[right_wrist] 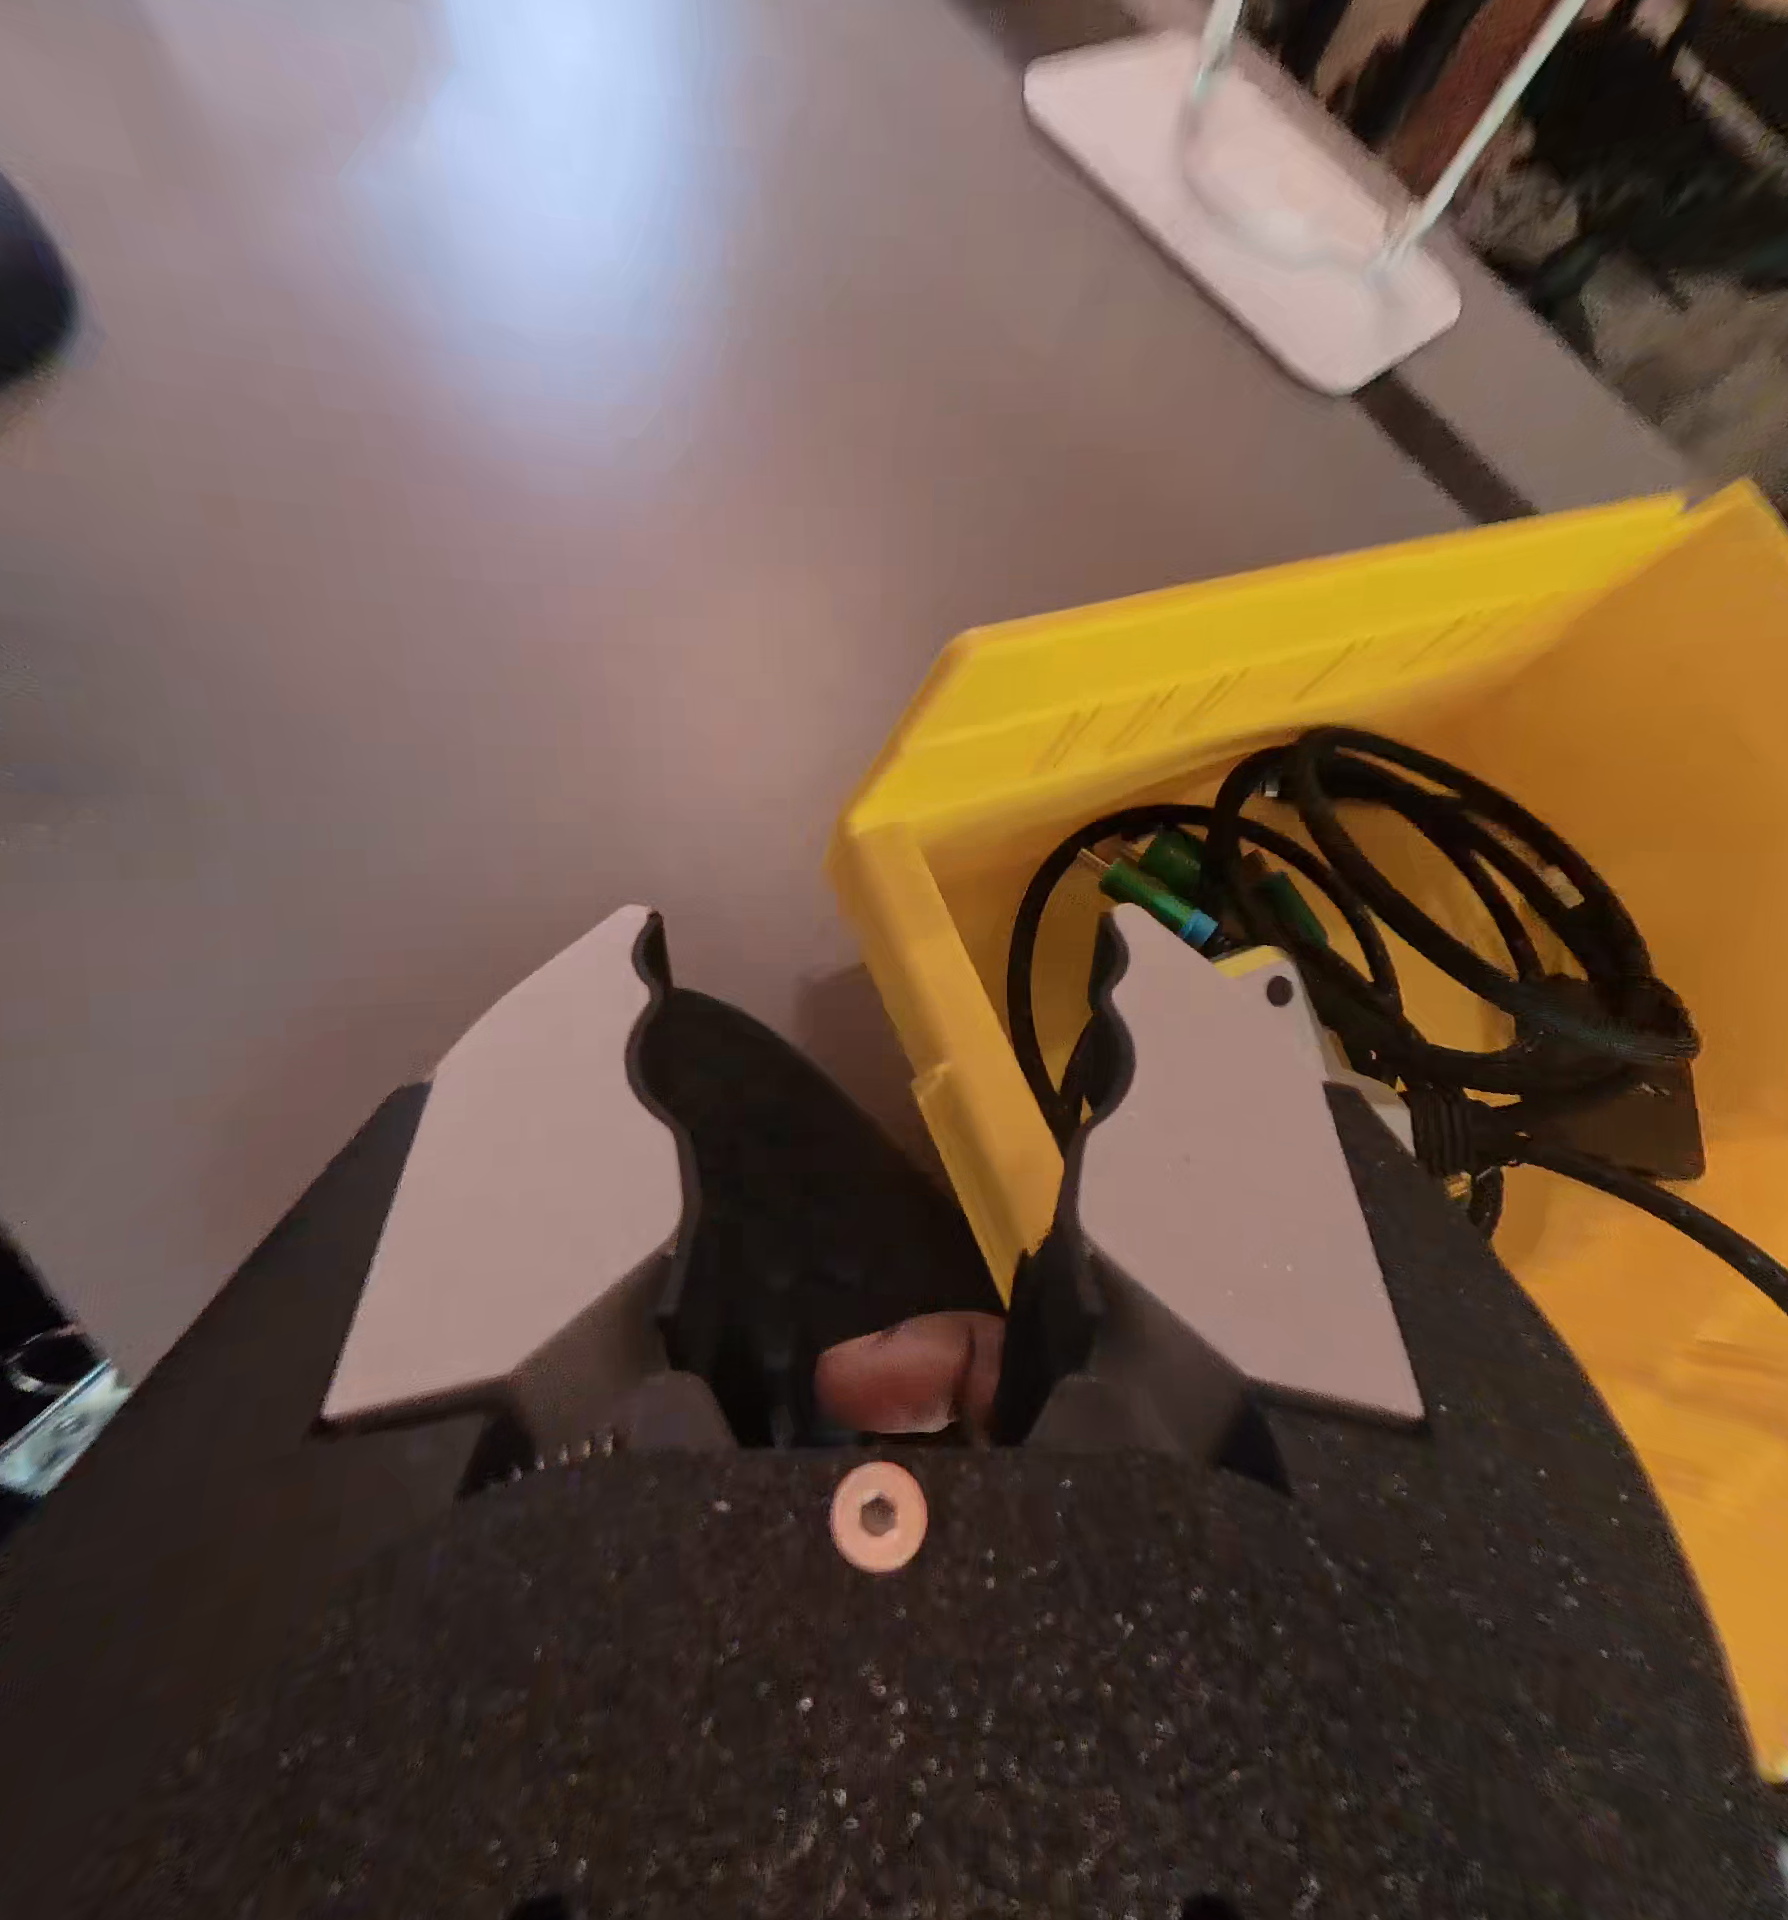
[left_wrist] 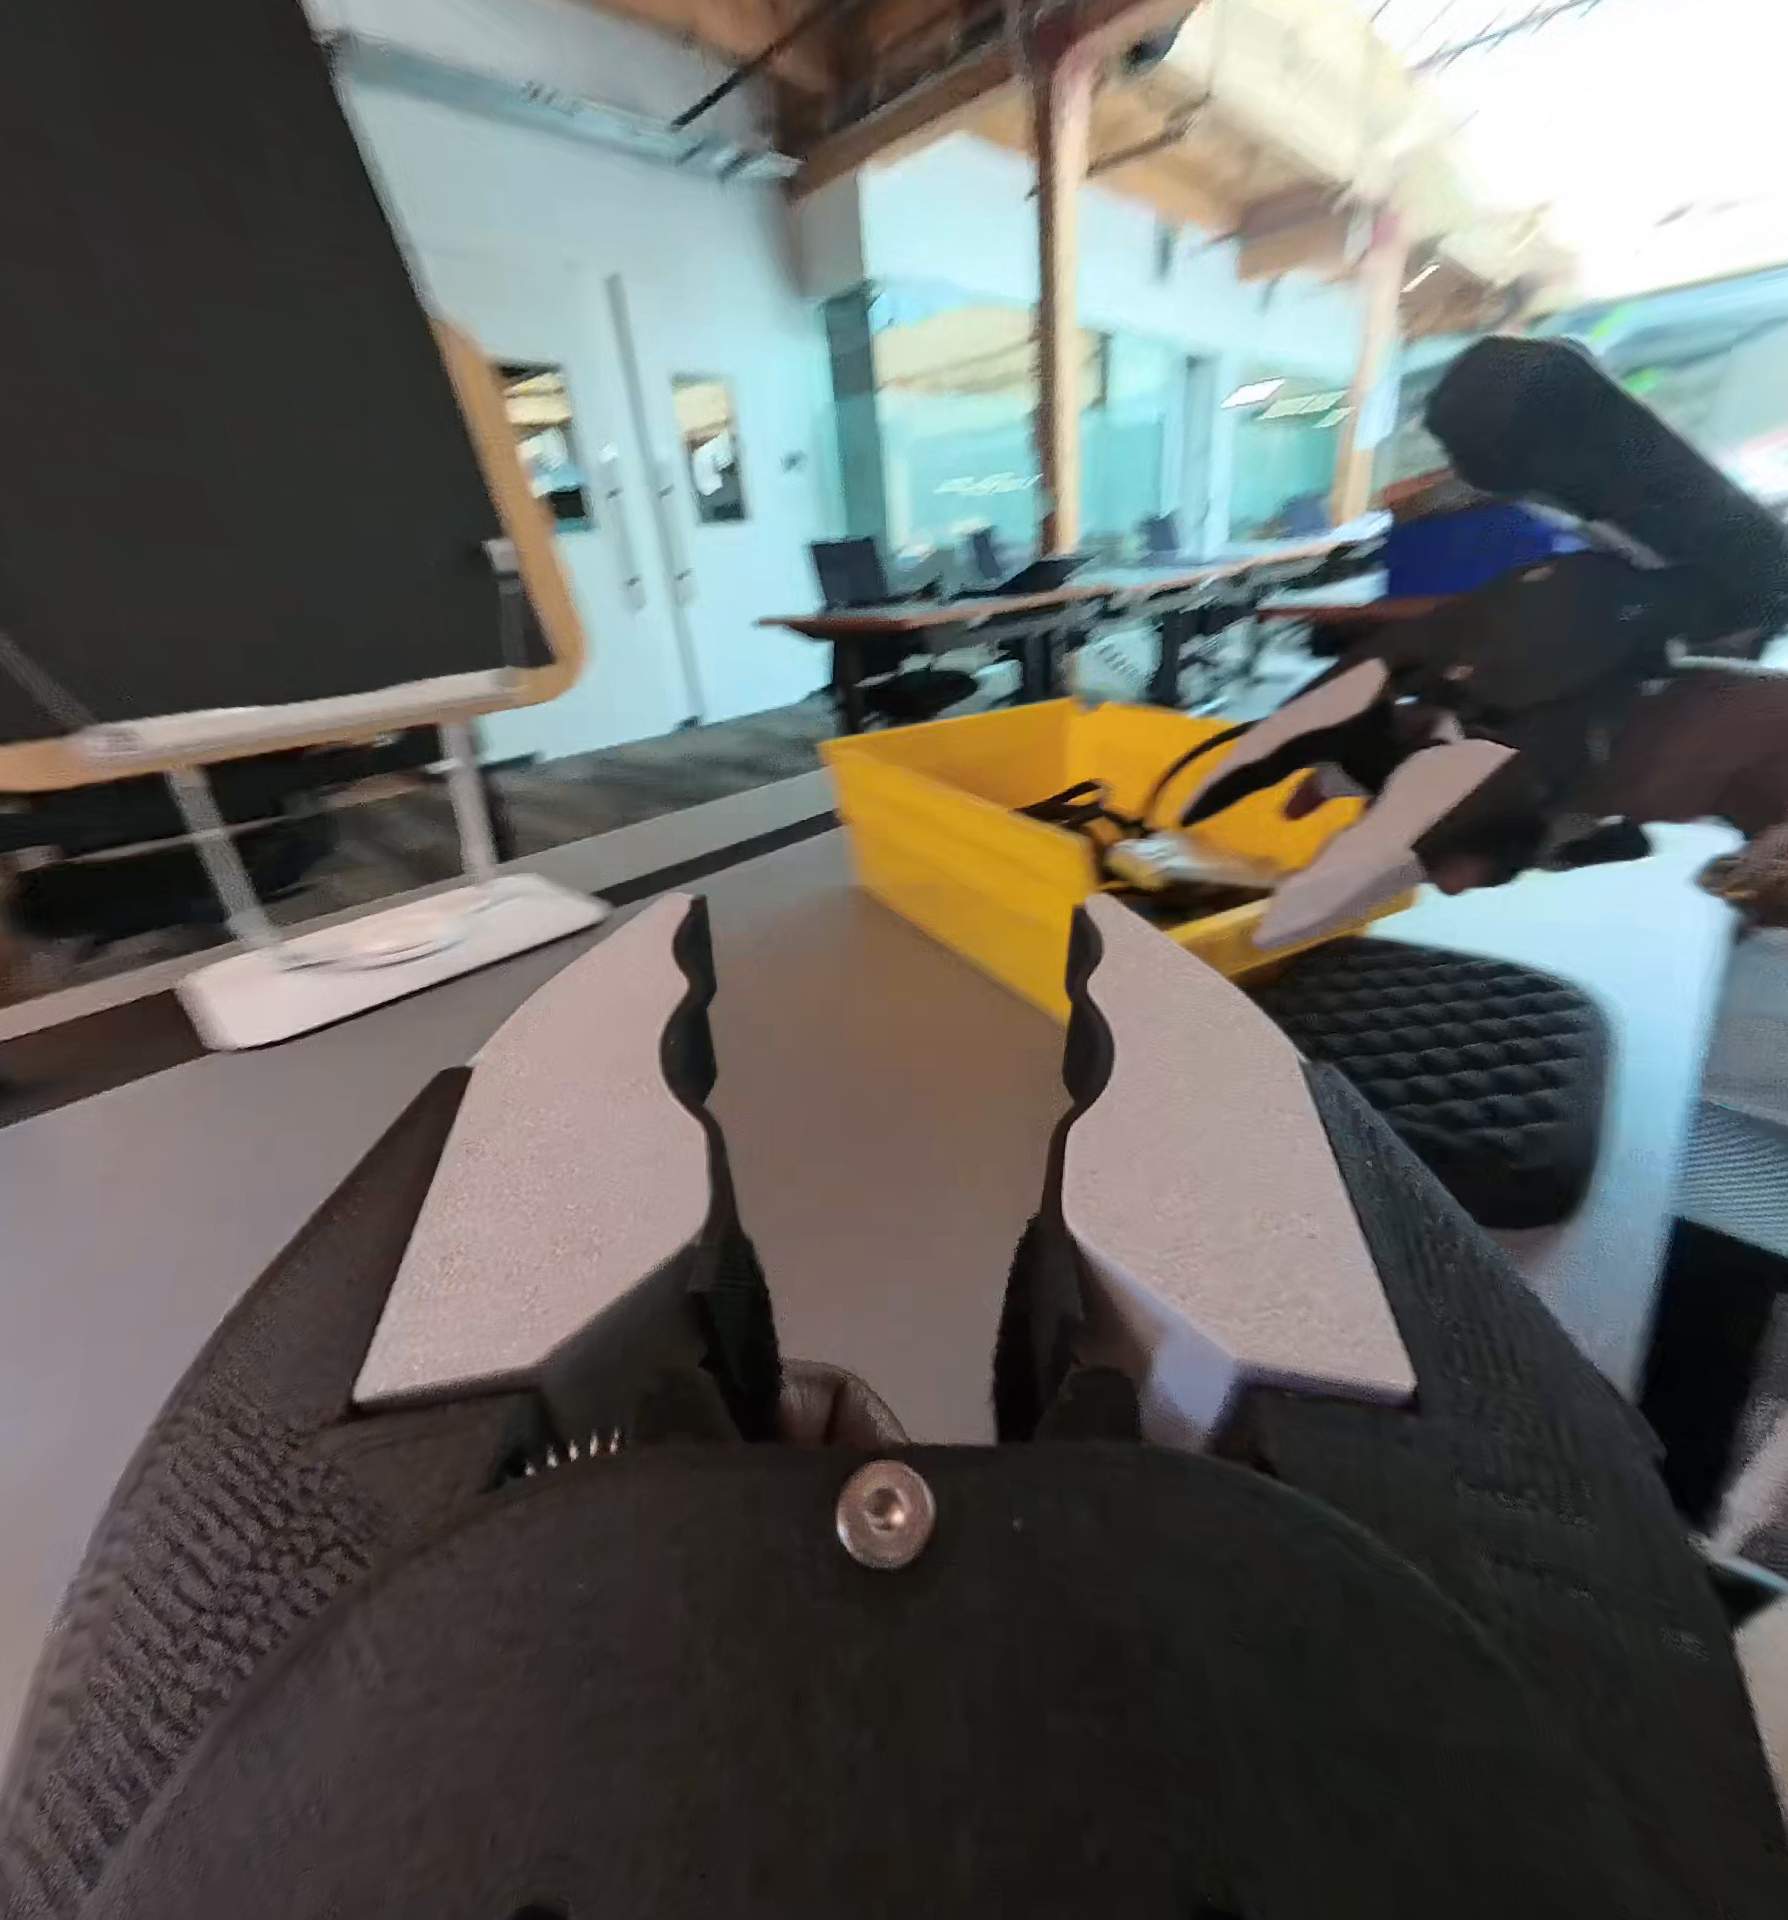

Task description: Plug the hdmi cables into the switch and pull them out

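Right wrist view is showing the right gripper (right_wrist: 885,940) hanging wide open and empty over the yellow bin's (right_wrist: 1129,665) near corner; coiled hdmi cables (right_wrist: 1441,894) are lying just ahead-right inside. The left gripper (left_wrist: 890,935), also gaping empty, is hovering farther off above the counter (left_wrist: 142,1195).

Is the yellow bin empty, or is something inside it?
Not empty. The yellow bin holds coiled black cables with green plugs.
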Available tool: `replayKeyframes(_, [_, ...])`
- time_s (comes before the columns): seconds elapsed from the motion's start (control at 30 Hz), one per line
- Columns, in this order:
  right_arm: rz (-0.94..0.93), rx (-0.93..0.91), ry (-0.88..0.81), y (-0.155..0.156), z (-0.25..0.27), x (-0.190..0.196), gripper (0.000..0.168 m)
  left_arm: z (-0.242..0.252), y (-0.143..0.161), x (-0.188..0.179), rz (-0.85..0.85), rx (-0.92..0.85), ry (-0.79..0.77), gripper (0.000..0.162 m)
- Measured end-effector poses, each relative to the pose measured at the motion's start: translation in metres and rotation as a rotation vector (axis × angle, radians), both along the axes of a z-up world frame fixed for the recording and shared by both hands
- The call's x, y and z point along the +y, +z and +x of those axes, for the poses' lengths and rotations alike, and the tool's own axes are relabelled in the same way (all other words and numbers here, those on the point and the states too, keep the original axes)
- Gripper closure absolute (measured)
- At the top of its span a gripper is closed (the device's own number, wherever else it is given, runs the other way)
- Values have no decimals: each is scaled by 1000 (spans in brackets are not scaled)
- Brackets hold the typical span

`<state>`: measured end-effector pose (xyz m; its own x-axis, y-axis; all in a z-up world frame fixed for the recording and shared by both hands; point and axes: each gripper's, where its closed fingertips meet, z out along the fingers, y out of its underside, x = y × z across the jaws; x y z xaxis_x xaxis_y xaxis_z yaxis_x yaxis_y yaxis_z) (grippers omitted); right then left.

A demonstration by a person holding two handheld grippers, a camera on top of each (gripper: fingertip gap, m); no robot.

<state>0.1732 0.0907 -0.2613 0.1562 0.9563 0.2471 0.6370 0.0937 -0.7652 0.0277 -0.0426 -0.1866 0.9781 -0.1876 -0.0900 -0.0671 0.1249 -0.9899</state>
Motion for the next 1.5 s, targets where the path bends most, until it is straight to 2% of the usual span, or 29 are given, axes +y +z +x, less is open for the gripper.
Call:
replayKeyframes(0.13, [-22,-76,-89,-25,-33,11,83,-65,18,-37,-71,34,225,85])
replayKeyframes(0.2, [50,-130,-112,-40,-42,16,82,-106,19,-66,-118,66,393,83])
replayKeyframes(0.3, [153,-174,-155,-55,-53,28,92,-180,-6,-118,-334,207,750,84])
replayKeyframes(0.37, [266,-175,-226,-53,-54,42,111,-213,-40,-144,-542,240,872,90])
replayKeyframes(0.4, [319,-188,-248,-52,-53,47,119,-217,-61,-146,-636,208,843,94])
replayKeyframes(0.43, [350,-205,-249,-52,-54,48,119,-215,-81,-141,-700,151,777,101])
replayKeyframes(0.47, [368,-211,-249,-52,-55,48,119,-211,-95,-133,-717,94,714,118])
replayKeyframes(0.5, [371,-211,-247,-52,-56,48,119,-215,-99,-125,-678,66,731,127])
replayKeyframes(0.53, [374,-211,-237,-52,-56,48,120,-220,-97,-118,-630,95,765,145])
replayKeyframes(0.57, [380,-208,-221,-52,-57,47,120,-223,-97,-113,-630,146,782,150])
replayKeyframes(0.73, [398,-176,-99,-51,-67,34,121,-205,-99,-72,-680,276,707,144])
replayKeyframes(1.1, [412,-70,186,-50,-122,-32,122,-124,-100,10,-573,295,330,142])
replayKeyframes(1.13, [400,-62,216,-50,-124,-39,120,-123,-96,12,-551,291,349,136])
replayKeyframes(1.2, [319,-14,332,-48,-127,-60,98,-115,-68,14,-380,255,386,121])
replayKeyframes(1.23, [264,78,384,-36,-130,-72,86,-106,-47,13,-241,209,387,118])
replayKeyframes(1.33, [136,436,368,27,-123,-75,76,-62,2,-3,130,-2,272,117])
replayKeyframes(1.4, [132,664,230,74,-101,-52,73,-33,1,-1,164,-107,174,116])
replayKeyframes(1.5, [250,885,-199,118,-36,17,80,2,-24,22,33,-139,63,102])
